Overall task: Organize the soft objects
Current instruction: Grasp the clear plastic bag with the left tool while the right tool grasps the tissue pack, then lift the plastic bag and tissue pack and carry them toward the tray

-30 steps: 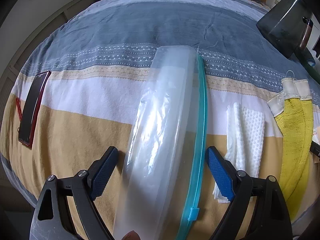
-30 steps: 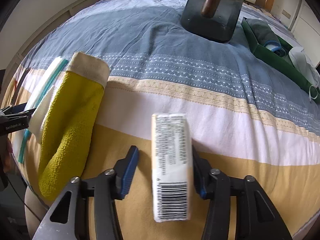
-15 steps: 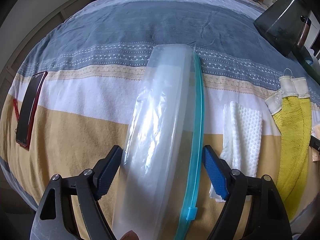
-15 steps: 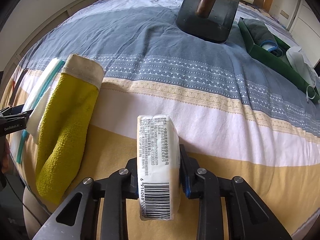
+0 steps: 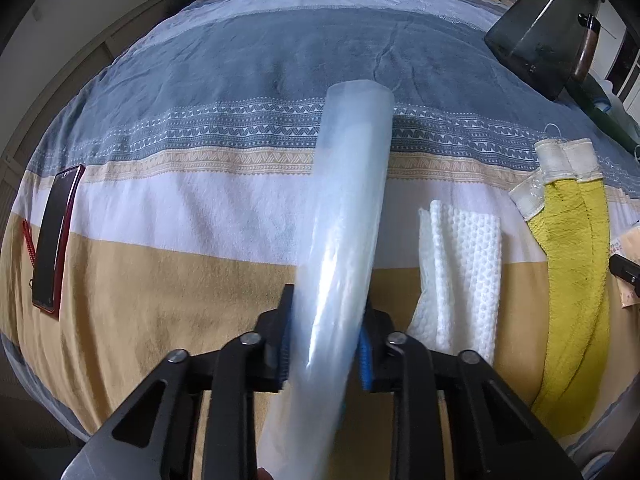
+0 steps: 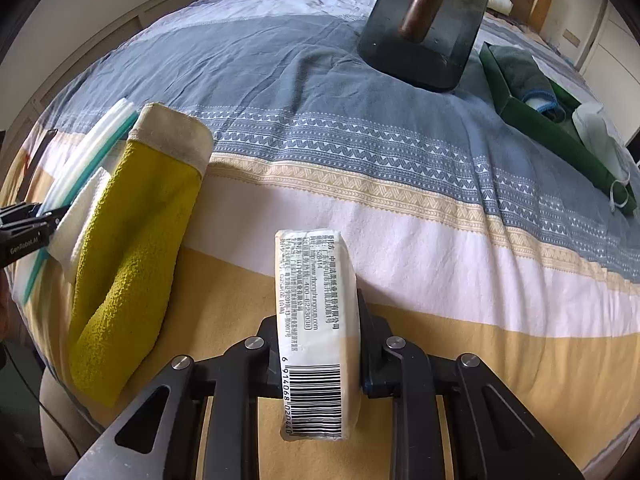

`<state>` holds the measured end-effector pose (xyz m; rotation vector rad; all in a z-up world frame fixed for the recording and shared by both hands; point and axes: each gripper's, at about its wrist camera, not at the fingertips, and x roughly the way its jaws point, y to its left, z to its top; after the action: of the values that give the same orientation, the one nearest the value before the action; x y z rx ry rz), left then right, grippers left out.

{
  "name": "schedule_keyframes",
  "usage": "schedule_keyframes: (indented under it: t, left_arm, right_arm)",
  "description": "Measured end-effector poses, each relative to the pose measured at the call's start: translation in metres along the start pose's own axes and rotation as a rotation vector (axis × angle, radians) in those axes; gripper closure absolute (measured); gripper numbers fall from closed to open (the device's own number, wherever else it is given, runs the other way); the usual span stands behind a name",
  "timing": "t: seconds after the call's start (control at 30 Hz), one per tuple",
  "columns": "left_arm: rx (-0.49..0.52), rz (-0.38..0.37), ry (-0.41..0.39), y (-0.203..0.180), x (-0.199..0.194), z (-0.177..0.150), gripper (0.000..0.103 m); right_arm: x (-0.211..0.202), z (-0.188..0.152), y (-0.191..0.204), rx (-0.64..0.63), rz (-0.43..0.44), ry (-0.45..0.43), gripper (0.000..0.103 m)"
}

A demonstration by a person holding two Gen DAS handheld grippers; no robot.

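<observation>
My left gripper [image 5: 325, 354] is shut on a clear zip bag [image 5: 344, 240] with a teal zipper edge, held upright on its edge above the striped bedspread [image 5: 180, 200]. My right gripper [image 6: 318, 350] is shut on a white tissue pack [image 6: 314, 320] with a barcode, lifted off the bed. A folded white waffle cloth [image 5: 460, 276] lies just right of the bag. A yellow mitt with a cream cuff [image 5: 572, 272] lies further right; it shows left of the pack in the right wrist view [image 6: 132, 248].
A red-cased phone [image 5: 54, 236] lies at the bed's left edge. A dark glass jug [image 6: 424, 28] stands at the back. A green tray [image 6: 548, 120] with cloths and a white mask [image 6: 600, 140] sits at far right.
Both grippers have closed: the left one onto the zip bag, the right one onto the tissue pack. The pack is now raised off the bed.
</observation>
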<state>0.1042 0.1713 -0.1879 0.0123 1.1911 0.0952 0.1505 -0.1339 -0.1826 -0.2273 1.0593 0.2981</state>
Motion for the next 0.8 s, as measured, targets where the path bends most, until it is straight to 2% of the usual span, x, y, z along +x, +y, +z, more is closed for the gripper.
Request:
schedule_keyframes:
  t: [0.17, 0.8]
  left_arm:
    - [0.008, 0.007, -0.011, 0.001, -0.002, 0.001, 0.093]
    - [-0.007, 0.054, -0.038, 0.003, -0.014, -0.003, 0.096]
  right_arm:
    - [-0.002, 0.0, 0.001, -0.009, -0.004, -0.007, 0.081]
    - [-0.011, -0.003, 0.006, -0.042, 0.005, -0.031, 0.081]
